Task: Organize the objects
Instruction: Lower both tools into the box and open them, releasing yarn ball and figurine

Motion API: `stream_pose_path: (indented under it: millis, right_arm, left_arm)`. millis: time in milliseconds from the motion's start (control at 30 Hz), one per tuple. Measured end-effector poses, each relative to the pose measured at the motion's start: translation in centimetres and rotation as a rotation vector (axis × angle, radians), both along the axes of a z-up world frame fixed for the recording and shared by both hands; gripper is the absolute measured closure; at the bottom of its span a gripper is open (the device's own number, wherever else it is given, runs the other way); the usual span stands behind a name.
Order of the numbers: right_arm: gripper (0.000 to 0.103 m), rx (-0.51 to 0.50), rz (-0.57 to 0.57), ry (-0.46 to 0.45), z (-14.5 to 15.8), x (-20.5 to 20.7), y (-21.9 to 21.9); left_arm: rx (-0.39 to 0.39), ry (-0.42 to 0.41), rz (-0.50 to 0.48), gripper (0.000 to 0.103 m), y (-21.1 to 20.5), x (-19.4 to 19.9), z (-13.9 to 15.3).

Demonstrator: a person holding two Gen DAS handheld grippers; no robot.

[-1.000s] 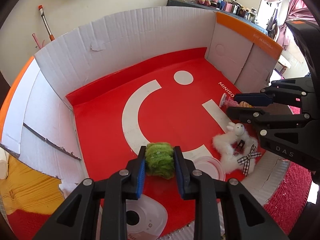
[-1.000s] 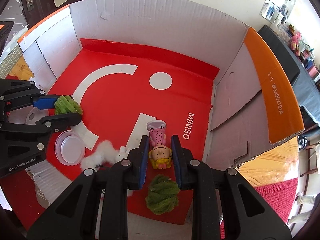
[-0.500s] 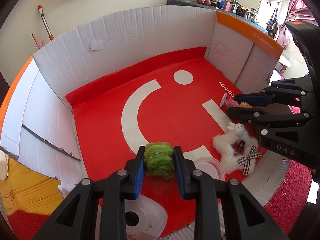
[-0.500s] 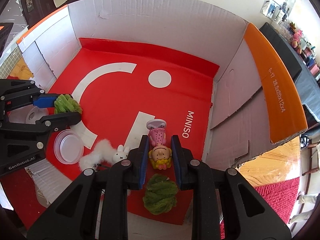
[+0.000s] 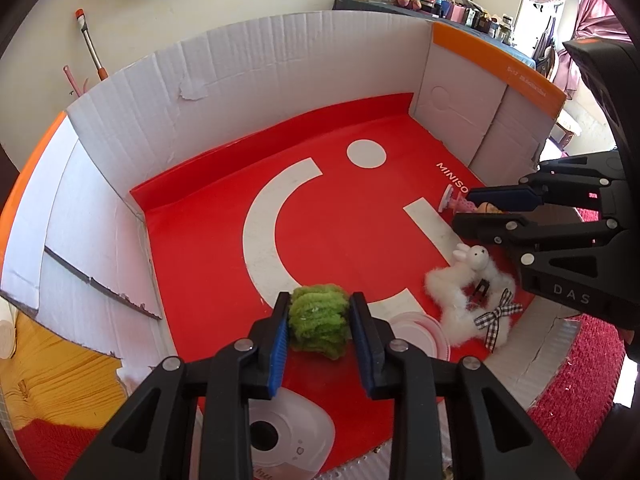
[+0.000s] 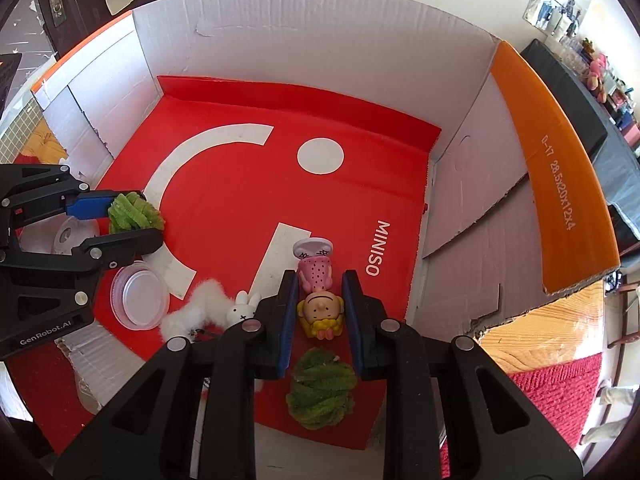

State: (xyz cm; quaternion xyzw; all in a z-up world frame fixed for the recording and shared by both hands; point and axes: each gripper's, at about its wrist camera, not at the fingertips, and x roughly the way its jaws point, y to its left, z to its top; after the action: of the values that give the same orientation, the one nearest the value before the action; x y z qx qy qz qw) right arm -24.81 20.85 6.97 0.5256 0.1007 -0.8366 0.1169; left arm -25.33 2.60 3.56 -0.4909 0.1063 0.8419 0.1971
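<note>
Red card with a white logo floors the open box (image 5: pixel 280 68) I work in, its white walls standing up at the back and sides. My left gripper (image 5: pixel 320 320) has a green scrunchie (image 5: pixel 318 320) between its blue pads, low over the near edge of the red floor; its jaws have just been easing apart a little, though the pads still look to be touching the fuzz on both sides. My right gripper (image 6: pixel 320 304) is clamped on a doll (image 6: pixel 320 300) lying on its back, head toward me, pink dress and round base pointing away, near the MINISO lettering. A second green scrunchie (image 6: pixel 321 388) lies just below that gripper. Between the grippers sit a white bunny scrunchie (image 5: pixel 466 292) with a checked bow and a clear lid (image 6: pixel 140 300).
</note>
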Motion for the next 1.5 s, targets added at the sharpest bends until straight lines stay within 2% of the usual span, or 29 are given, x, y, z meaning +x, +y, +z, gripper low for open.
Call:
stream_pose_path:
  millis: [500, 600, 1100, 1167, 1200, 1500]
  right_arm:
    - [0.081, -0.012, -0.003, -0.011, 0.4, -0.1, -0.1]
    - [0.081, -0.013, -0.006, -0.006, 0.6, 0.0, -0.1]
    - [0.081, -0.022, -0.005, 0.008, 1.5, 0.5, -0.4]
    - [0.081, -0.024, -0.002, 0.011, 1.8, 0.4, -0.4]
    - [0.081, -0.025, -0.002, 0.013, 1.3, -0.1, 1.3]
    - [0.081, -0.036, 0.005, 0.043, 1.7, 1.7, 0.9]
  left_arm:
    - [0.002, -0.003, 0.0, 0.071, 0.0, 0.1, 0.0]
    - [0.004, -0.005, 0.004, 0.066, -0.1, 0.2, 0.1]
    - [0.02, -0.001, 0.012, 0.066, -0.3, 0.2, 0.6]
    - [0.023, 0.003, 0.017, 0.063, -0.4, 0.2, 0.7]
    - [0.025, 0.006, 0.019, 0.06, -0.5, 0.3, 0.8]
    - [0.06, 0.027, 0.052, 0.059, -1.2, 0.5, 1.7]
